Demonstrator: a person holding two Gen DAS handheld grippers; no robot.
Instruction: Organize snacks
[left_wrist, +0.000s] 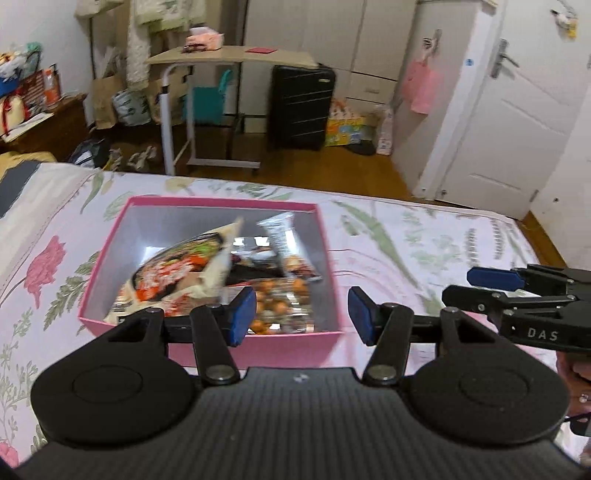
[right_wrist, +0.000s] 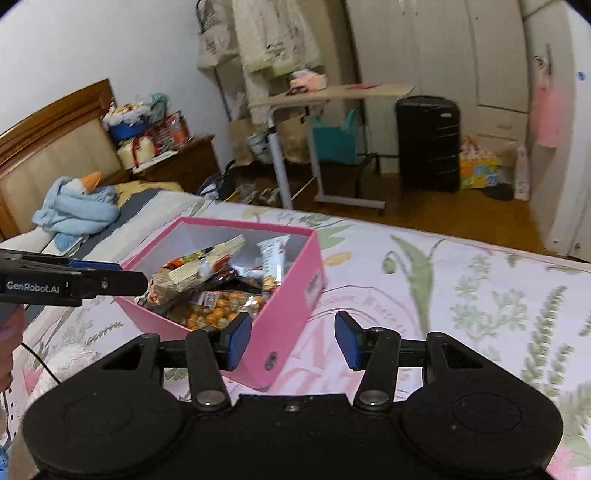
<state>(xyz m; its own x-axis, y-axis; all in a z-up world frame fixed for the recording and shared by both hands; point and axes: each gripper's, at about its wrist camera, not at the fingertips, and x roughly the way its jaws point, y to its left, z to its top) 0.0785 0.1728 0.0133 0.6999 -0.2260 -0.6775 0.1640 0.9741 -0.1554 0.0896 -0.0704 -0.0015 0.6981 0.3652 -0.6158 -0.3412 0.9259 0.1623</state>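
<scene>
One pink box (left_wrist: 284, 345) sits on the flowered bedspread (left_wrist: 406, 236), and every snack in sight is inside it. At least four packets: a big noodle packet (left_wrist: 177, 273) leaning up on the box's left side, a silver wrapper (left_wrist: 280, 236) standing toward the back right, a dark packet (left_wrist: 247, 271) half buried between them, and a clear bag of orange-brown nuts (left_wrist: 284, 299) at the front.

Two grippers are in play. The left gripper (left_wrist: 301, 315) hovers low in front of the box, its blue pads spread wide with nothing between them. The right gripper (right_wrist: 291, 339) hangs off the box's near right corner, also spread and empty.

Beyond the bed stand one rolling desk (left_wrist: 236, 55) and one black suitcase (left_wrist: 301, 107).
</scene>
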